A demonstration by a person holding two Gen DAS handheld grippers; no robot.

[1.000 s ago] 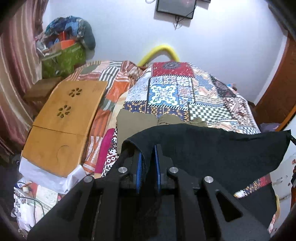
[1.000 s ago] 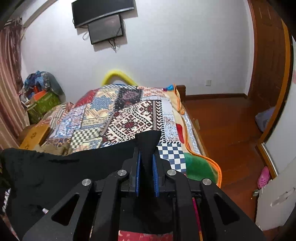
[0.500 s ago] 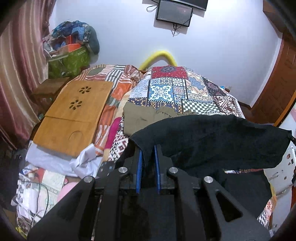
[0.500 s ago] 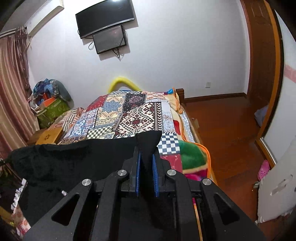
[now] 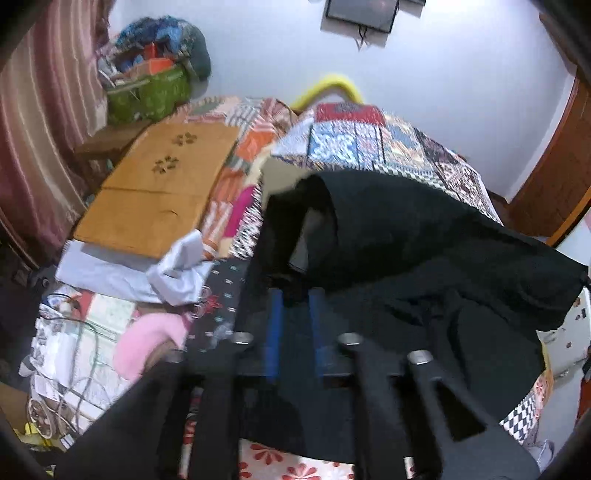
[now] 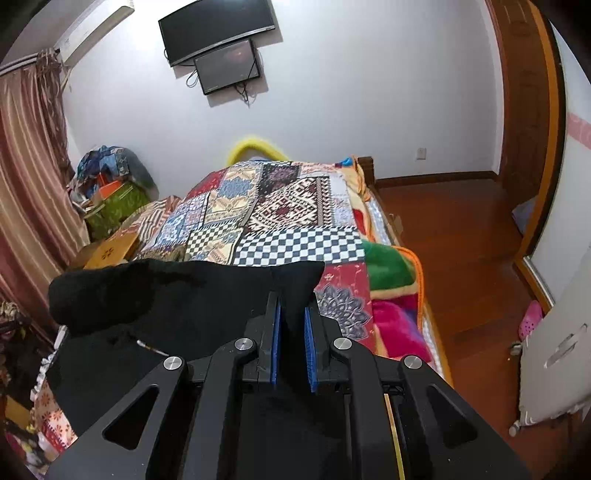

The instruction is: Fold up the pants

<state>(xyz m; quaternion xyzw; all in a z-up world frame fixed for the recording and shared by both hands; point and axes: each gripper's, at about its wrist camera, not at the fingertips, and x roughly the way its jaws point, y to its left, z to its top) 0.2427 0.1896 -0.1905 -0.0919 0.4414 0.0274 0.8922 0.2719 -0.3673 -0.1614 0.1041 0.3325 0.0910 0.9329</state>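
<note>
Pants [image 5: 424, 236], black and soft, hang in the air above the near end of the bed [image 5: 373, 144] in the left wrist view. One corner of the cloth goes down between the blue pads [image 5: 275, 332] of the left gripper [image 5: 294, 314], whose jaws are clenched on it. From there the fabric stretches to the right in a long dark band and folds over itself. Left of the bed lies a wooden board [image 5: 155, 184], and nearer to the camera a pale grey cloth [image 5: 162, 269].

In the right wrist view the pants [image 6: 177, 295] again hang over the near end of the bed [image 6: 280, 206]. A pointed corner stands up between the blue pads [image 6: 274, 339] of the right gripper [image 6: 291, 321], and its jaws are grasping this corner firmly. The fabric runs from there to the left. On the wall behind the bed hangs a television [image 6: 218, 29]. Right of the bed is a brown wooden floor [image 6: 461, 236].
</note>
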